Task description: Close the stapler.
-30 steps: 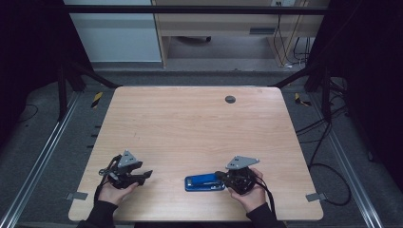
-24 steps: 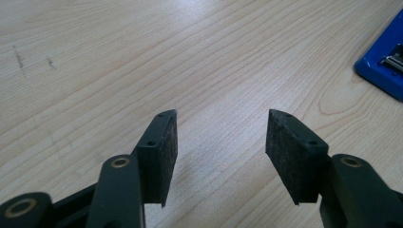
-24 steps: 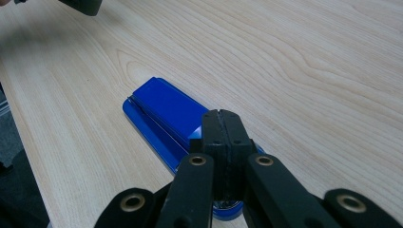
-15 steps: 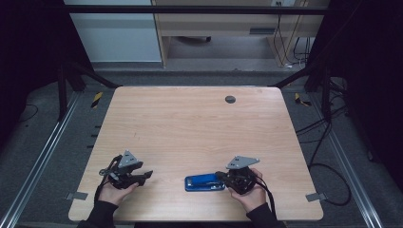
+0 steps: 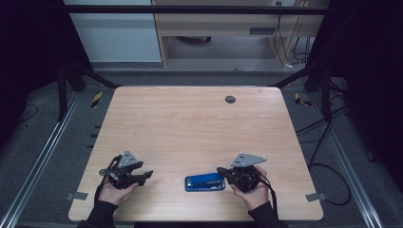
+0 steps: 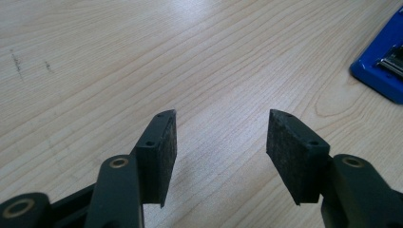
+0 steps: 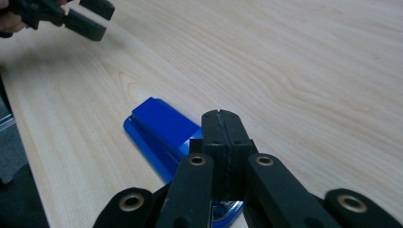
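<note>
Blue stapler [image 5: 205, 182] lies flat near my edge of the wood table [image 5: 190, 128], long side running across. My right gripper [image 5: 227, 173] sits just beside its right end, jaws pressed fully together with nothing between them; in the right gripper view the closed tips hang over the stapler's near end [image 7: 161, 128], and I cannot tell whether they touch it. My left gripper [image 5: 145, 175] rests well to the left, apart from the stapler, jaws spread wide over bare wood, holding nothing.
</note>
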The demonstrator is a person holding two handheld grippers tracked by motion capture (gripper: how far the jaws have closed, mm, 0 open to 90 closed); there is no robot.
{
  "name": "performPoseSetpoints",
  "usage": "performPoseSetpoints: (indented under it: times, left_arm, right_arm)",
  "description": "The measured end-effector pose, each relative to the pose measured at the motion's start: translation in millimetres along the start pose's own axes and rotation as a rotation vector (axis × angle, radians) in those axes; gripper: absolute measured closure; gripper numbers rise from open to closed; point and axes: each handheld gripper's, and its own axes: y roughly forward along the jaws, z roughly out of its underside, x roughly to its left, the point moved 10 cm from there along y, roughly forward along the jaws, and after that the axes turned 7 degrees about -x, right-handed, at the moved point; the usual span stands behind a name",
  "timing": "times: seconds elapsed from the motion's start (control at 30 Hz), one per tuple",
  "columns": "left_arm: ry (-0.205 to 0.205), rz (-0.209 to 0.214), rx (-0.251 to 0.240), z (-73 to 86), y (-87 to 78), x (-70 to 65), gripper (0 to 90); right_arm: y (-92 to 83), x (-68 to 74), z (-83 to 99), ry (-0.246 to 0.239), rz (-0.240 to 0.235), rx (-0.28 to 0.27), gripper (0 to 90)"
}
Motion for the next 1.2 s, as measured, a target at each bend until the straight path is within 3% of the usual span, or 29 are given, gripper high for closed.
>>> performPoseSetpoints:
  times: [0.17, 0.33, 0.37, 0.43, 0.47, 0.5, 0.57, 0.63, 0.7, 0.8, 0.9, 1.2]
  left_arm:
    - [0.002, -0.001, -0.001, 0.3, 0.6, -0.2, 43.0]
    - [-0.006, -0.005, -0.011, -0.4, -0.1, 1.0, 41.4]
    - [-0.006, -0.005, -0.011, -0.4, -0.1, 1.0, 41.1]
    - [-0.008, -0.007, -0.010, 0.3, 0.6, 1.6, 40.0]
    - [-0.008, -0.007, -0.010, 0.3, 0.6, 1.6, 39.6]
    - [-0.009, -0.008, -0.009, 0.7, 1.0, 2.3, 39.1]
    - [-0.012, -0.013, -0.009, 0.8, 1.0, 2.8, 38.6]
    - [-0.017, -0.017, -0.014, 0.7, 0.6, 4.4, 37.3]
    - [-0.017, -0.018, -0.014, 0.9, 0.7, 5.3, 36.8]
    - [-0.025, -0.026, -0.014, 1.9, 0.5, 8.3, 34.7]
    - [-0.035, -0.033, -0.020, 1.9, 0.3, 10.2, 33.5]
    - [-0.056, -0.047, -0.026, 2.4, 1.5, 15.1, 30.7]
  right_arm:
    - [-5.8, -13.2, -2.2, 0.017, 0.034, -0.018, 85.9]
    - [-17.2, -41.9, 0.6, 0.040, 0.113, -0.036, 77.4]
    - [-17.2, -41.9, 0.6, 0.040, 0.113, -0.036, 77.4]
    - [-23.1, -57.2, 3.6, 0.057, 0.156, -0.042, 71.9]
    - [-23.1, -57.2, 3.6, 0.057, 0.156, -0.042, 71.9]
    - [-26.1, -67.0, 7.0, 0.070, 0.186, -0.035, 69.2]
    - [-27.2, -70.2, 8.6, 0.076, 0.190, -0.033, 66.9]
    - [-28.4, -82.1, 13.5, 0.074, 0.228, -0.026, 57.5]
    - [-28.4, -86.2, 15.3, 0.076, 0.239, -0.024, 53.6]
    - [-29.7, -100.4, 23.5, 0.116, 0.268, -0.005, 45.0]
    - [-31.4, -110.6, 30.1, 0.154, 0.278, 0.003, 42.6]
    - [-35.8, -131.5, 43.2, 0.193, 0.323, 0.026, 40.7]
